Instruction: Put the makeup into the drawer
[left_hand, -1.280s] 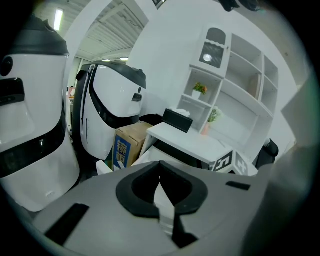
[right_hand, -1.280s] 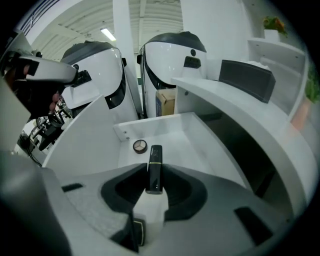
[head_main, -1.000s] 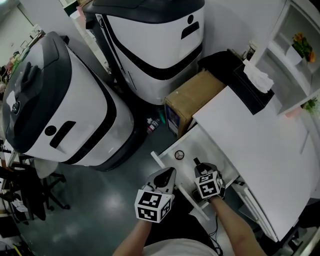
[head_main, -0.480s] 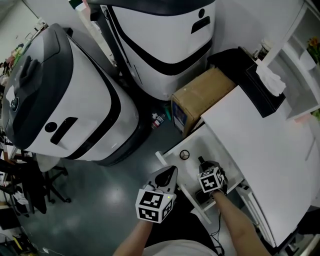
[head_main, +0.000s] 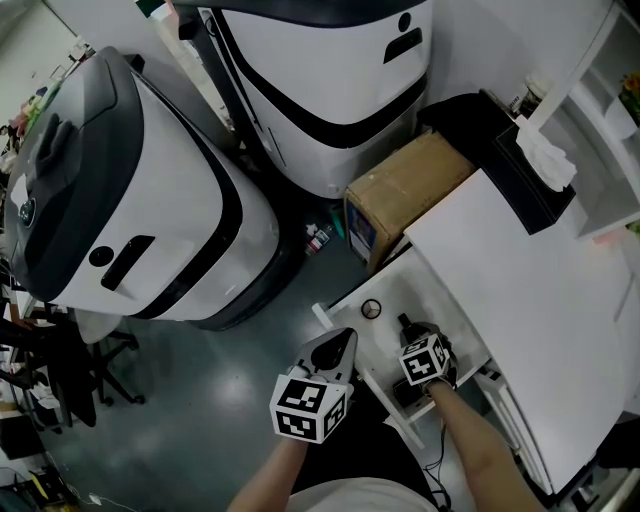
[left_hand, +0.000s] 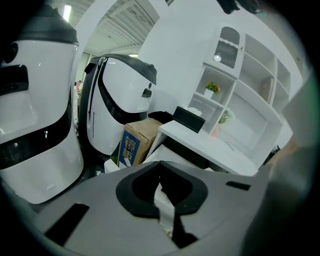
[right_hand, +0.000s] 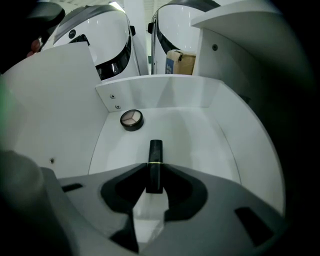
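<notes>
Setting: a grey-floored room with a white desk (head_main: 520, 270) at the right of the head view, its drawer (head_main: 392, 296) standing open toward lower centre.

Nearest us, the left gripper (head_main: 338, 346) hangs outside the drawer front at lower centre. In its own view the jaws meet at the tips with nothing between them.

Just right of it, the right gripper (right_hand: 154, 175) points steeply down into the drawer and is clenched on a black lipstick (right_hand: 155, 159), pinched at its lower half. The tube's long axis runs straight up the frame, in line with the jaws, with its free end over bare drawer floor. We cannot tell whether it touches.

Farther up and left, a round compact (right_hand: 132, 119) lies near the back corner, apart from the tube.

We judge the release needs only parting jaws, and the right hand is the one placed for it.

Beyond stand a cardboard box (head_main: 400, 190) and two white machines (head_main: 140, 200).
</notes>
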